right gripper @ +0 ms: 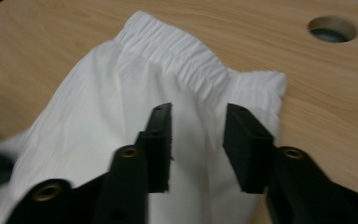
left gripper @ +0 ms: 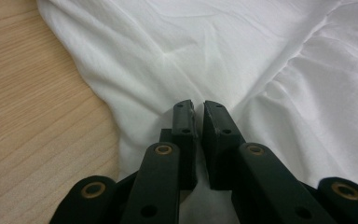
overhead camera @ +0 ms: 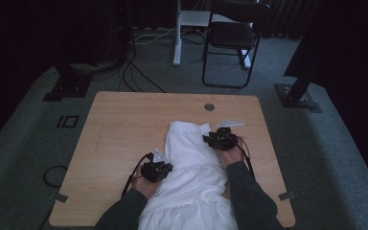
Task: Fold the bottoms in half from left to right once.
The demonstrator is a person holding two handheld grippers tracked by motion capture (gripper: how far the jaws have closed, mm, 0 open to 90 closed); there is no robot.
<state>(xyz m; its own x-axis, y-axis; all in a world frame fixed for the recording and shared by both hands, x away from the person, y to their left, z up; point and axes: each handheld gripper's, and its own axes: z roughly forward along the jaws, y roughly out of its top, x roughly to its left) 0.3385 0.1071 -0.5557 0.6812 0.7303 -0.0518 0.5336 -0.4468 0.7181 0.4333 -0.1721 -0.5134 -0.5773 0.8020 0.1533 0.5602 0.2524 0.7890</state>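
1. Nearest to me, the white garment [overhead camera: 191,177] hangs over the table's [overhead camera: 124,124] near edge between my 2 forearms, so that end is not yet laid out flat or folded.

2. My left gripper [overhead camera: 157,168] sits at the garment's left edge, about the middle of its length. In the left gripper view its jaws stand nearly together, with a thin pinch of white cloth [left gripper: 200,70] caught between the pads, so I judge this grip as made.

3. My right gripper [overhead camera: 219,139] is further up, at the garment's right side near the waistband. In the right gripper view [right gripper: 198,140] its jaws stand moderately apart above the cloth, with fabric under the gap but nothing pressed, so this side holds nothing.

4. Beyond my right jaws the gathered elastic waistband [right gripper: 177,51] lies on the wood, its corner [right gripper: 265,84] sticking out toward the round cable hole [right gripper: 332,29].

5. As I judge it, the job is at an early stage: the garment lies lengthwise as a narrow, rumpled strip, waistband far, hem end off the table. 1 side is gripped. What is left is a second hold on the right, then whatever spreading or folding follows, and smoothing the creases.

6. Furthest off, a folding chair [overhead camera: 232,38] stands on the carpet.
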